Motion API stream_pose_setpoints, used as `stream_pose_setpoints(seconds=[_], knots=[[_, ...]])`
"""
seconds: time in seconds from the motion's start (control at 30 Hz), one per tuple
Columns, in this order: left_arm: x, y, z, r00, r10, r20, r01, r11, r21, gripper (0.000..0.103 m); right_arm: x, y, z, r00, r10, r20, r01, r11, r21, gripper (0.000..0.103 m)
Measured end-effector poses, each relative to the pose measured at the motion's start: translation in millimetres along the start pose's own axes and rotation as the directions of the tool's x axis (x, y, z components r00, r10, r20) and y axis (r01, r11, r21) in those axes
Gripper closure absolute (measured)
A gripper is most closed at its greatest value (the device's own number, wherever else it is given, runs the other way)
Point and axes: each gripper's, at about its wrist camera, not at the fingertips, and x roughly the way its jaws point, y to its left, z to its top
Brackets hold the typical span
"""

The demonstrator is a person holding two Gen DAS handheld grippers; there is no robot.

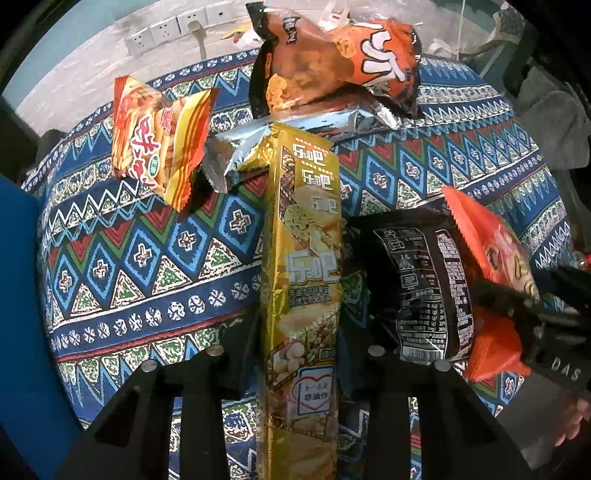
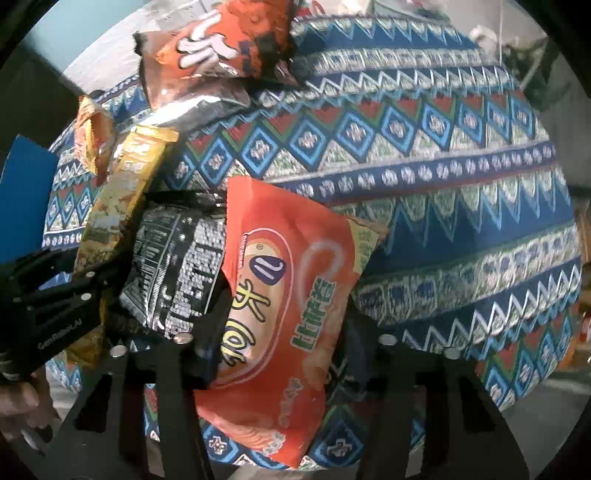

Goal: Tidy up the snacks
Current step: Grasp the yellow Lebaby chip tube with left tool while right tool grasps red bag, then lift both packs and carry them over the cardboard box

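Note:
My left gripper (image 1: 299,354) is shut on a long gold snack packet (image 1: 303,258), which stands edge-on between the jaws and reaches away over the patterned tablecloth (image 1: 147,251). My right gripper (image 2: 280,343) is shut on an orange snack bag (image 2: 284,295); that bag and gripper also show at the right of the left wrist view (image 1: 491,266). A black snack bag (image 1: 428,288) lies between the two, touching both; in the right wrist view (image 2: 177,266) it is left of the orange bag. The gold packet shows there too (image 2: 122,192).
A red-yellow snack bag (image 1: 159,144) lies at the far left of the cloth. An orange-brown bag (image 1: 332,62) with a silver bag (image 1: 280,136) under it sits at the far edge. Wall sockets (image 1: 166,31) are behind. A blue object (image 1: 18,295) is at the left.

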Motion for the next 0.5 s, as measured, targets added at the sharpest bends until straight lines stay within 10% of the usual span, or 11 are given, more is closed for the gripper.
stream_pose_setpoints(seconds=[0.5], knots=[[-59.0,9.8,-4.1,0.992,0.029,0.122,-0.031,0.999,0.017,0.072,-41.3,6.5,14.8,0.991,-0.010,0.135,0.018,0.998,-0.056,0.062]])
